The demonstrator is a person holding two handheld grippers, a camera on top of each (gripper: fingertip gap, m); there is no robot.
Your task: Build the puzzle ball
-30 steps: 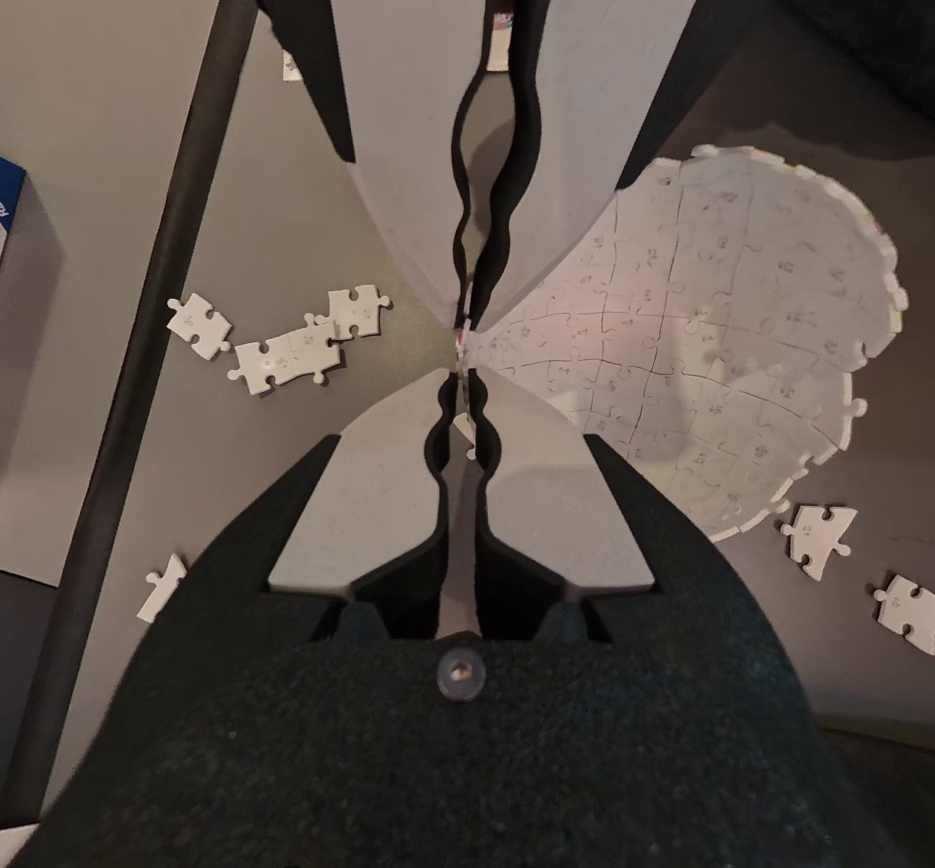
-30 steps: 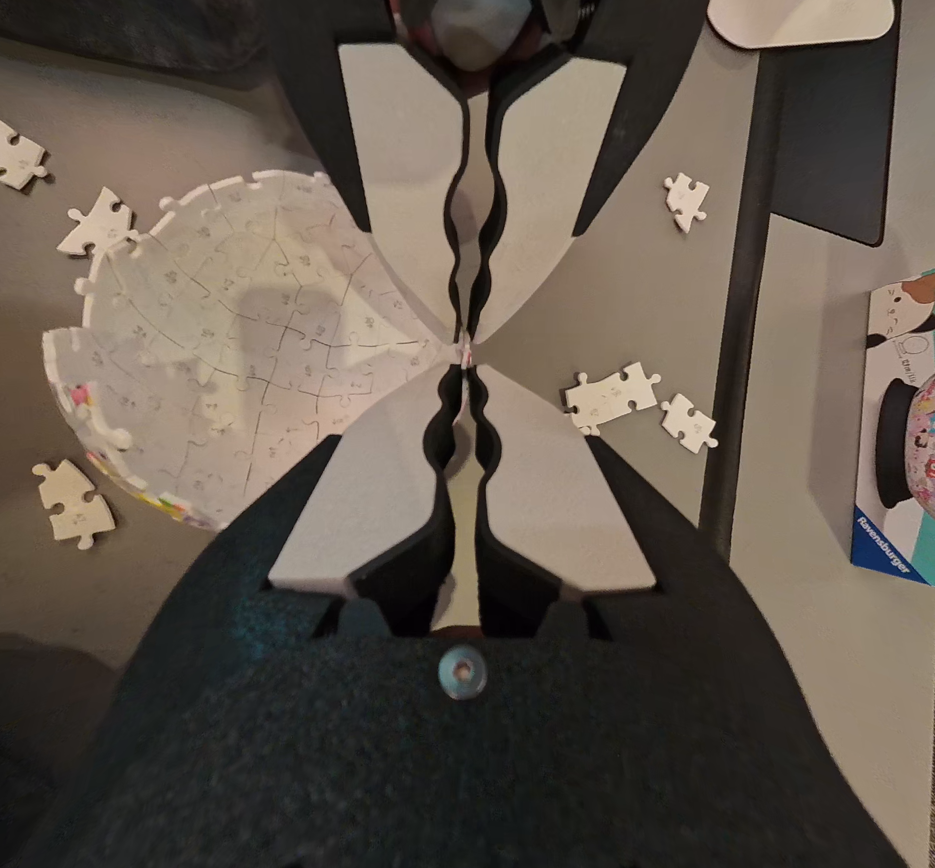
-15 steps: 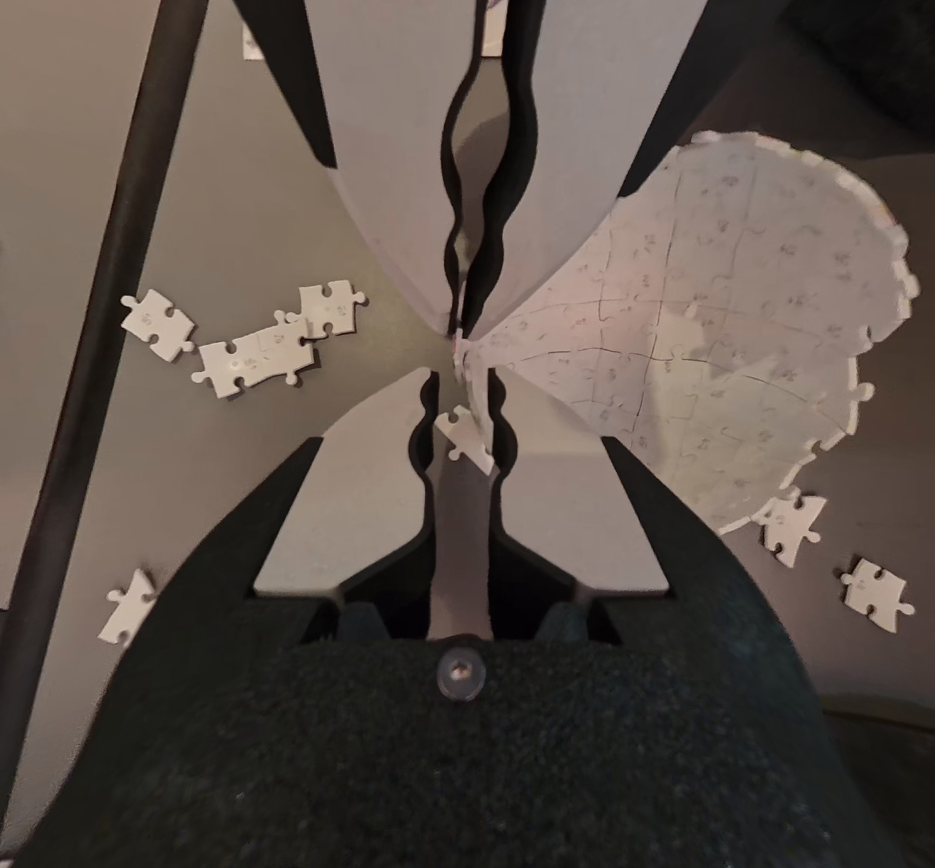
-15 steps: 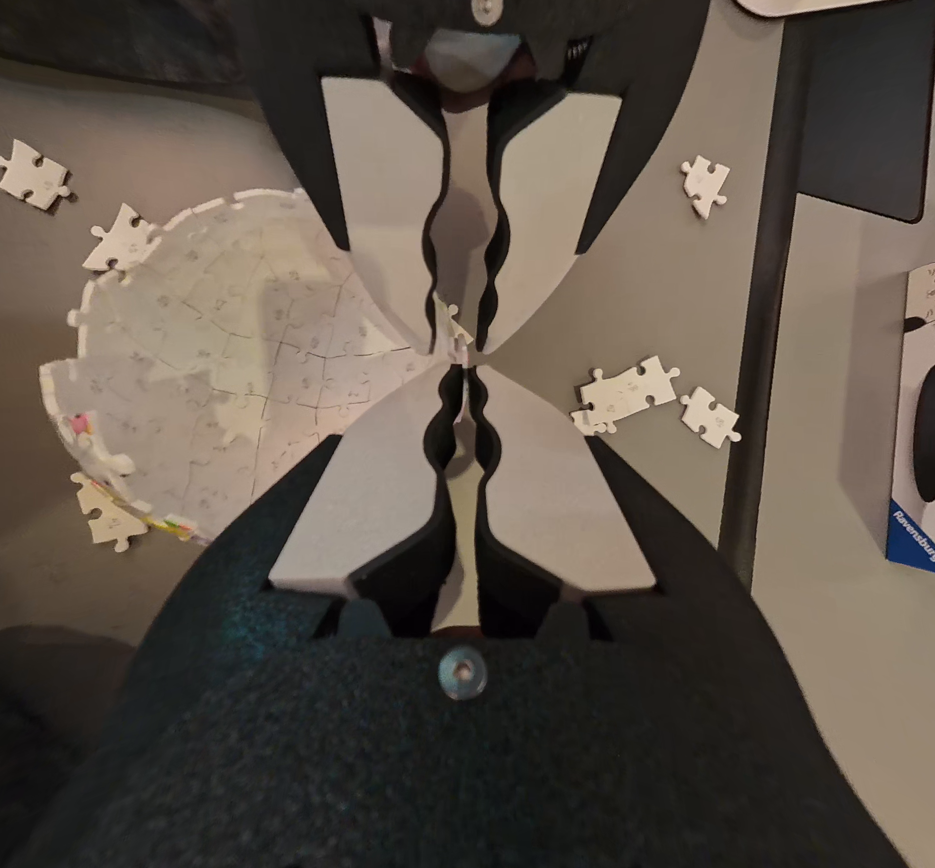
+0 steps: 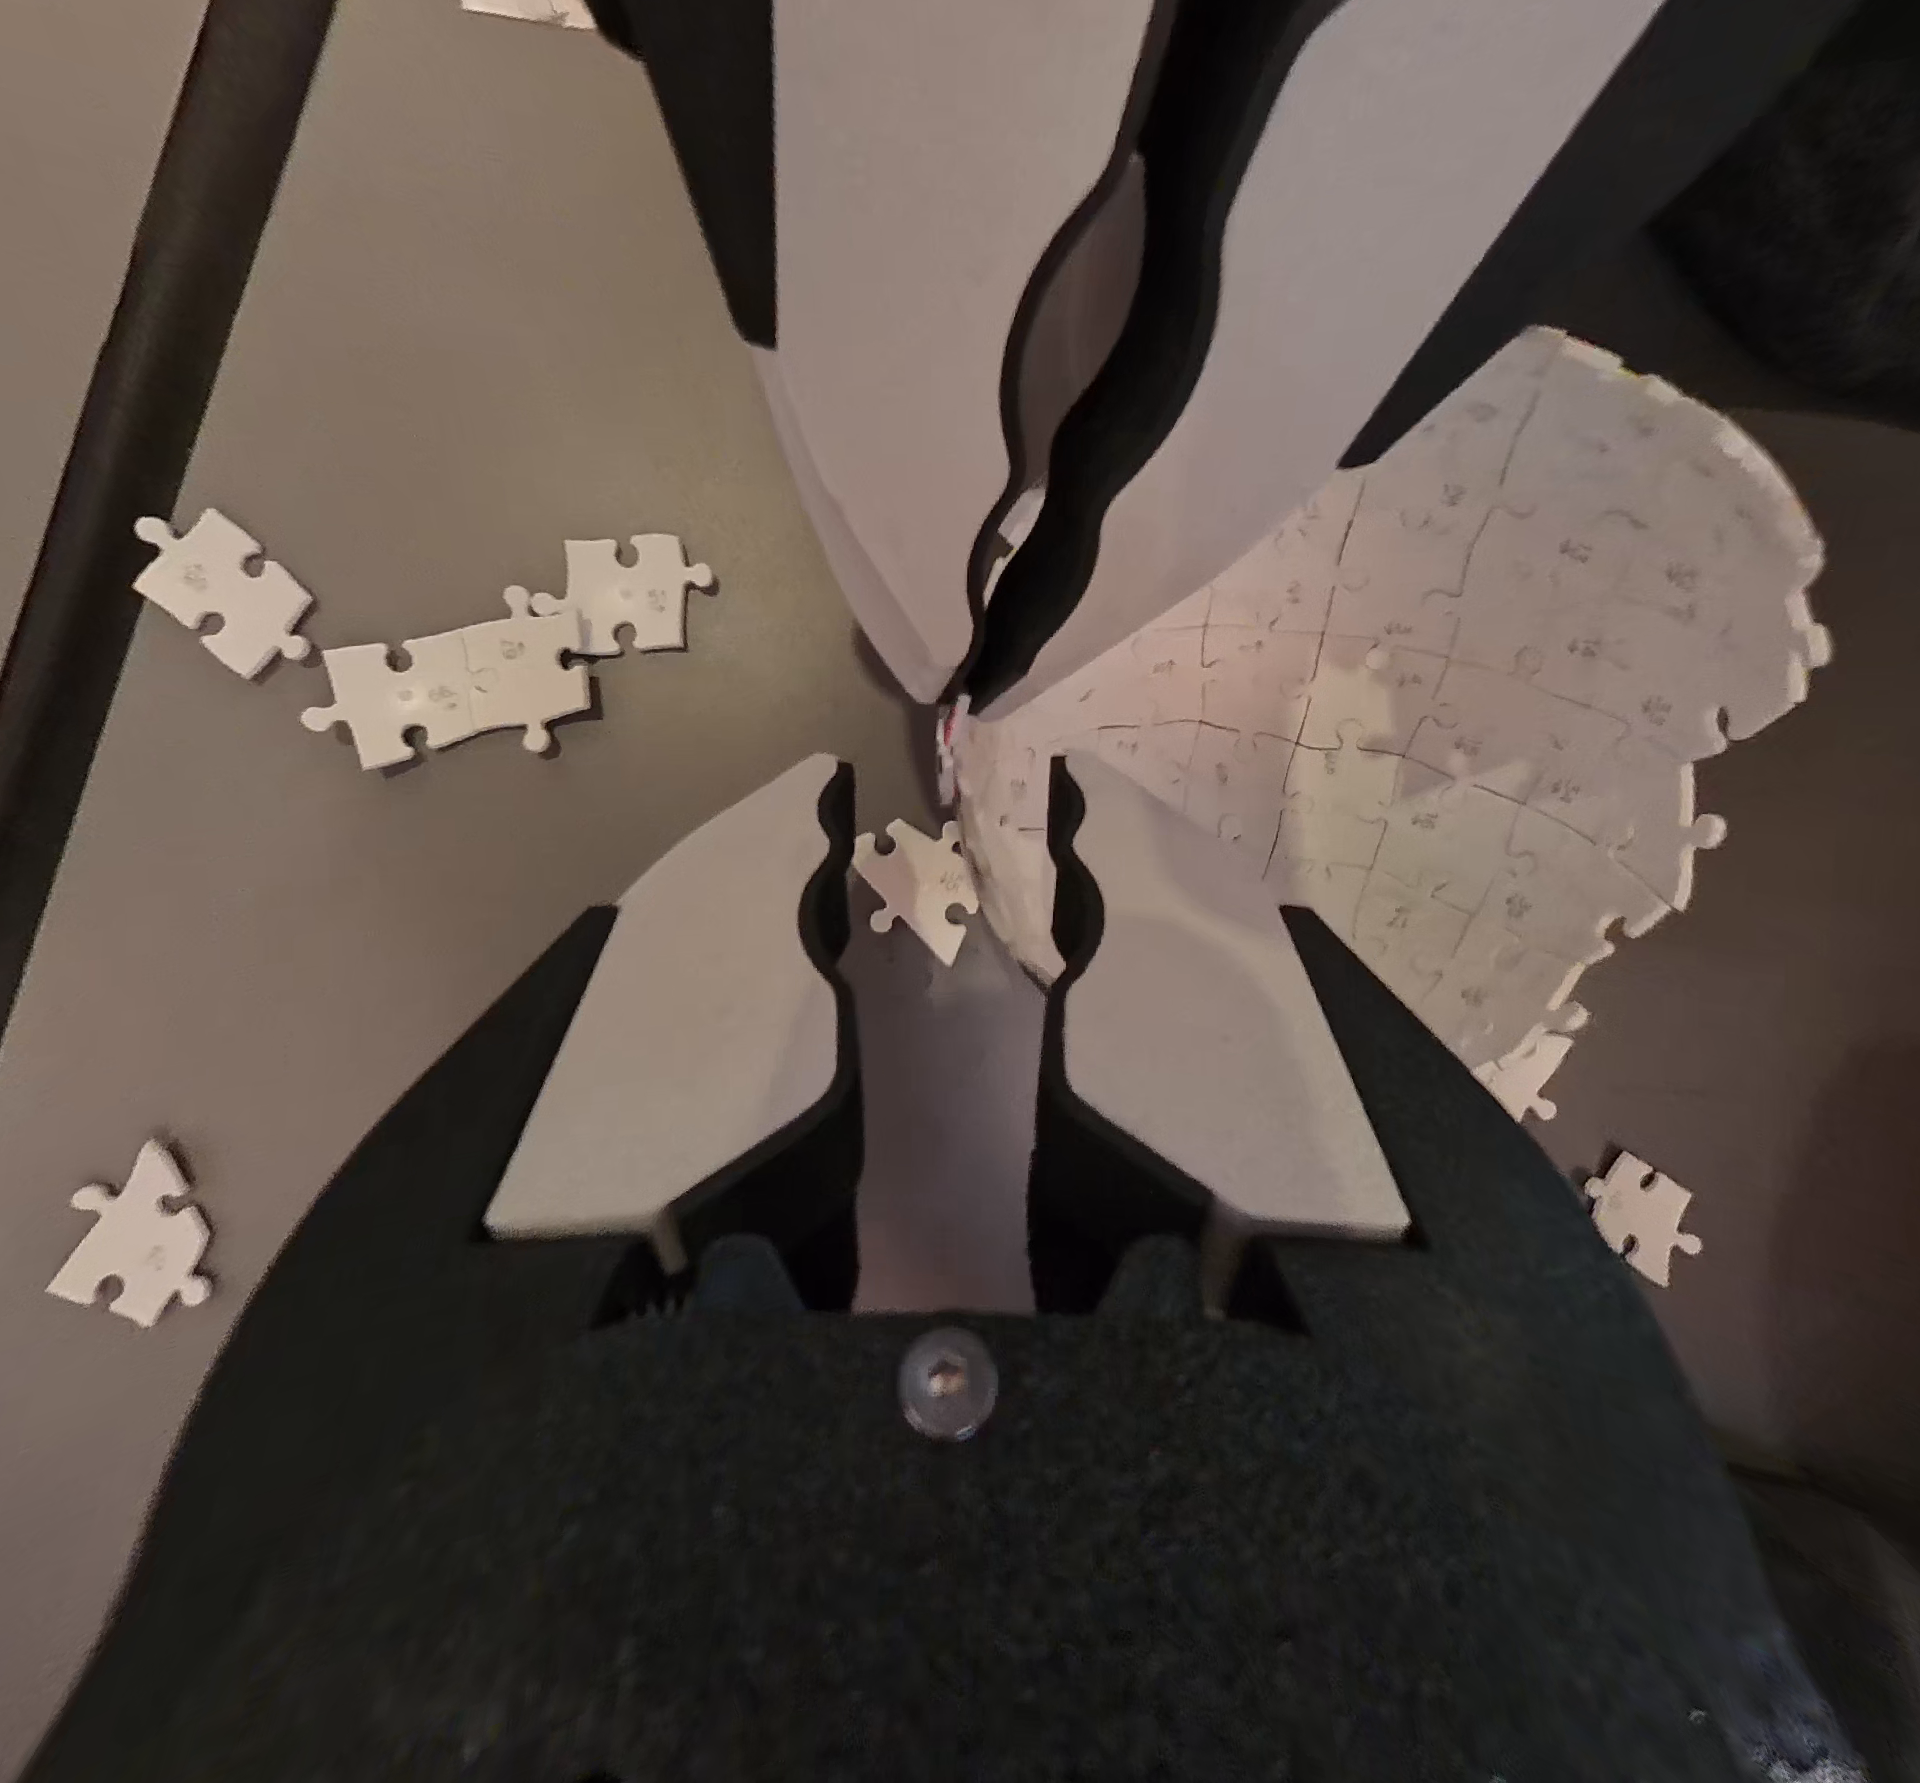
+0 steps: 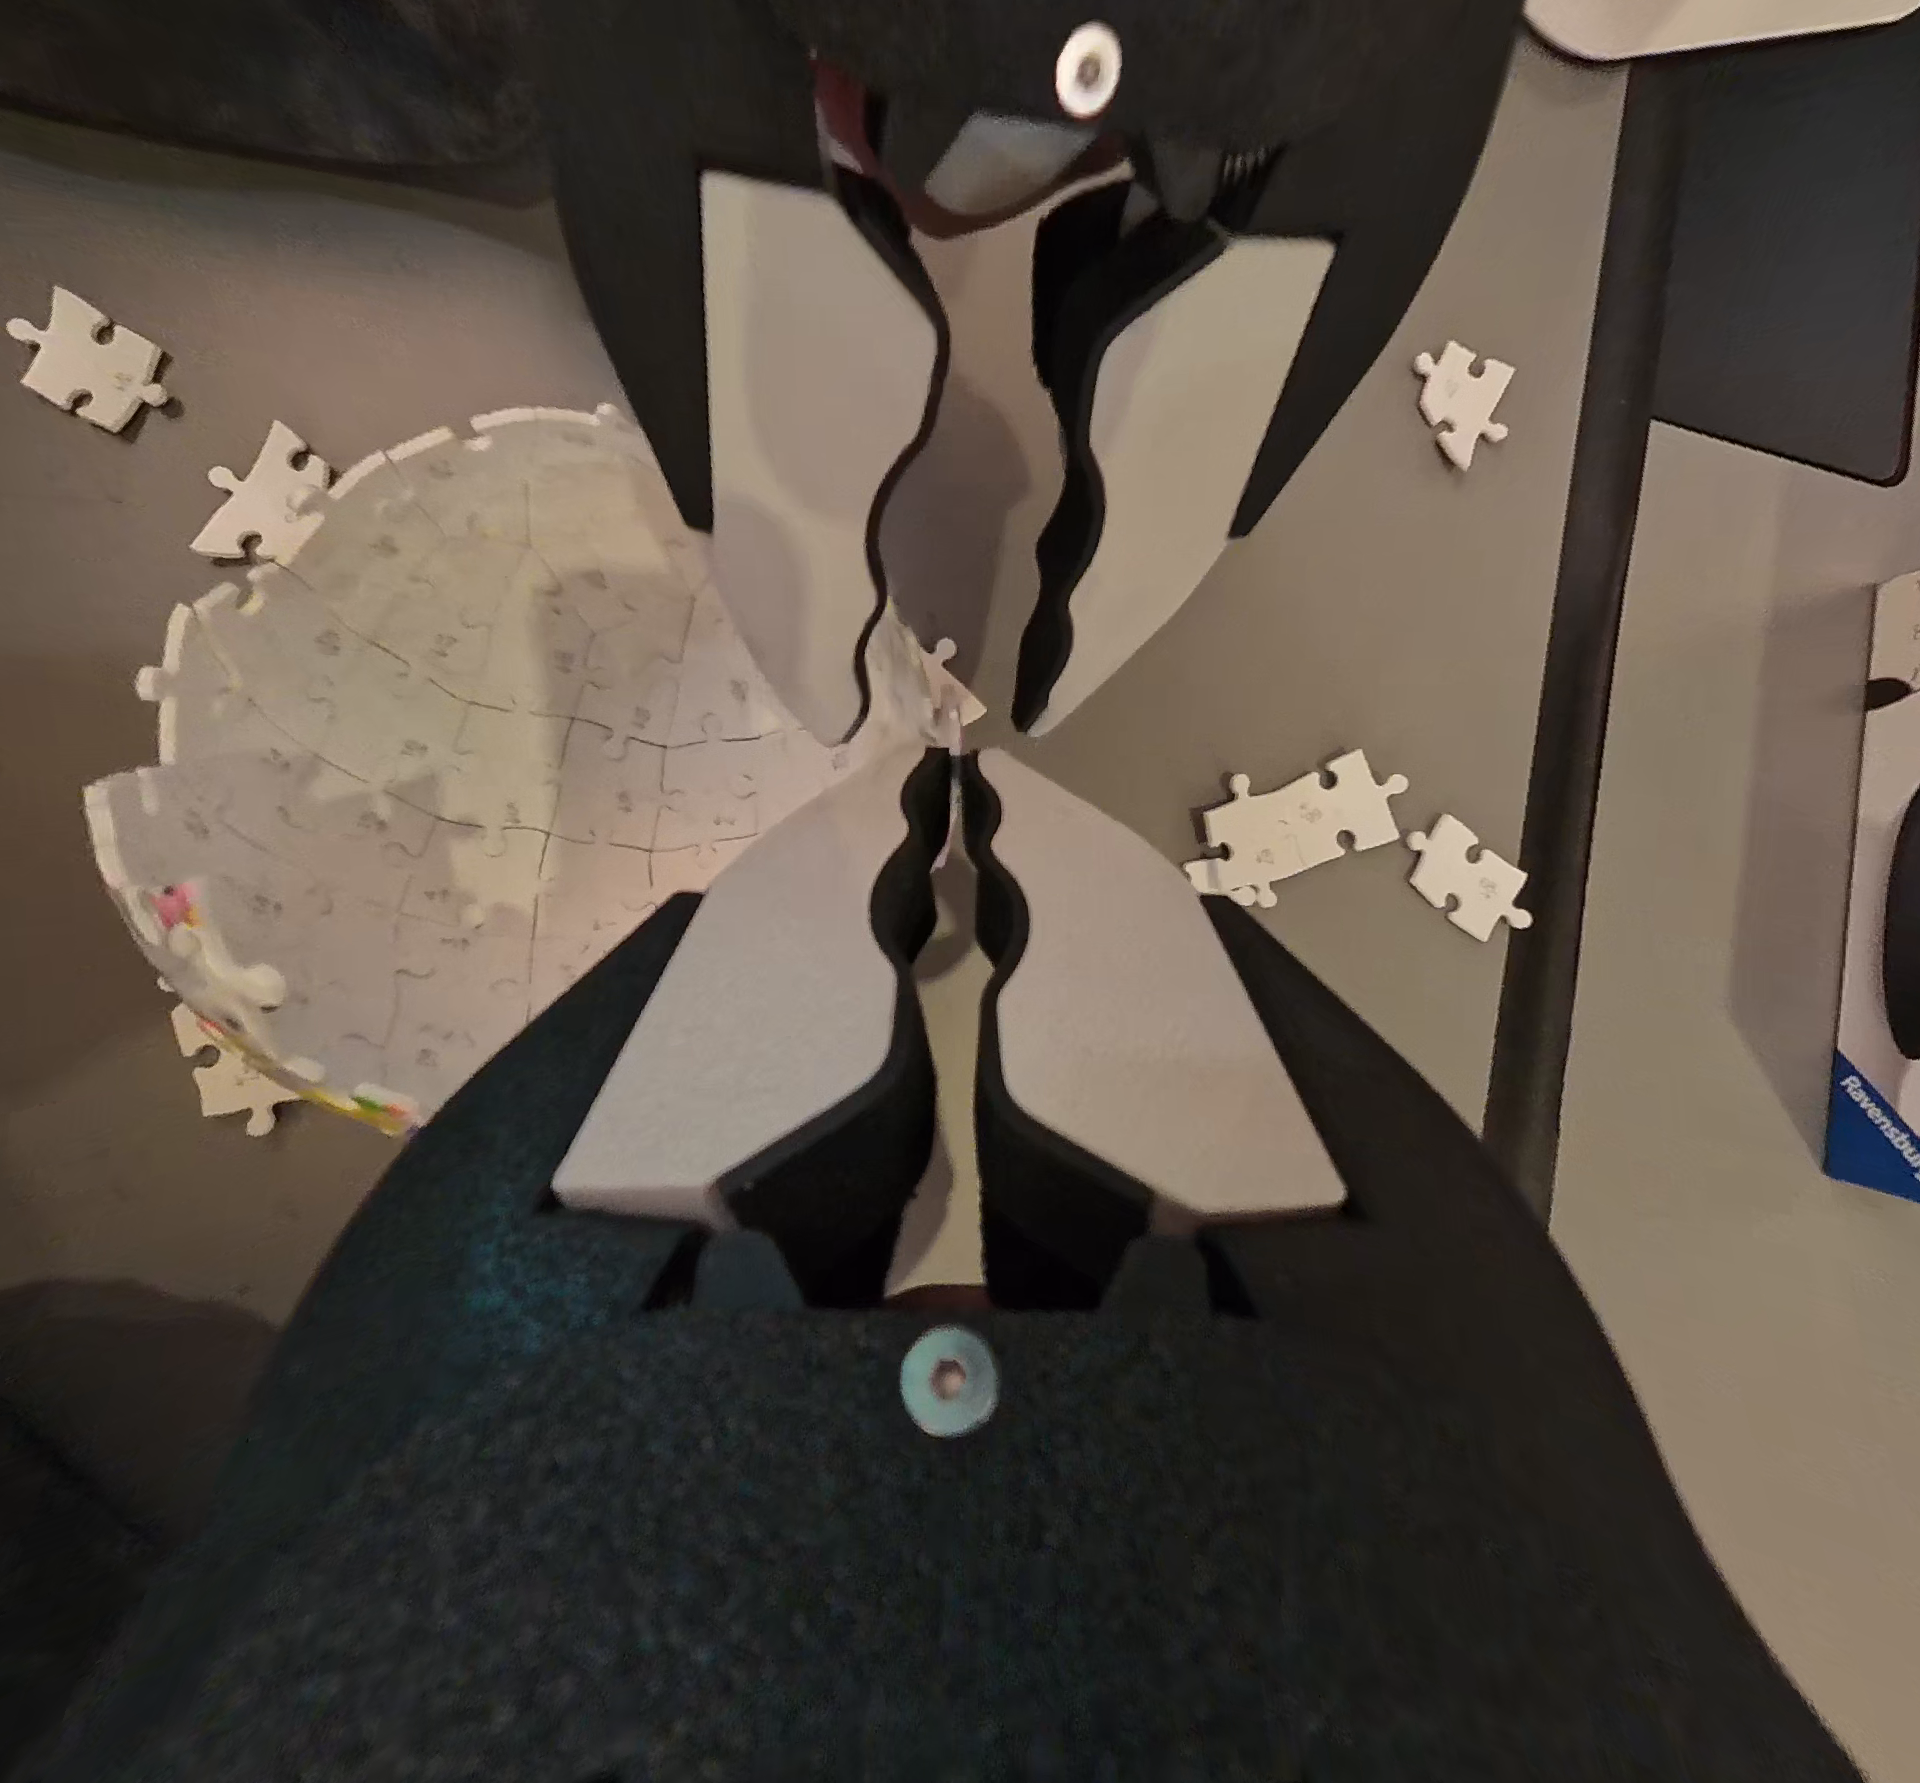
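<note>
My left gripper [image 5: 951, 777], clamped on the rim of the half-built puzzle ball [image 5: 1455, 746] a second ago, now has its jaws spread apart, a newly attached piece [image 5: 920, 886] showing between them at the shell's edge. My right gripper [image 6: 961, 762] stays pinched narrow on that same rim, holding the shell just above the grey table [image 5: 468, 331]. Loose pieces [image 5: 457, 684] lie to the left.

White puzzle shell [image 5: 1455, 746], grey table [image 5: 468, 331], black-and-grey fingers [image 5: 675, 1006]
</note>
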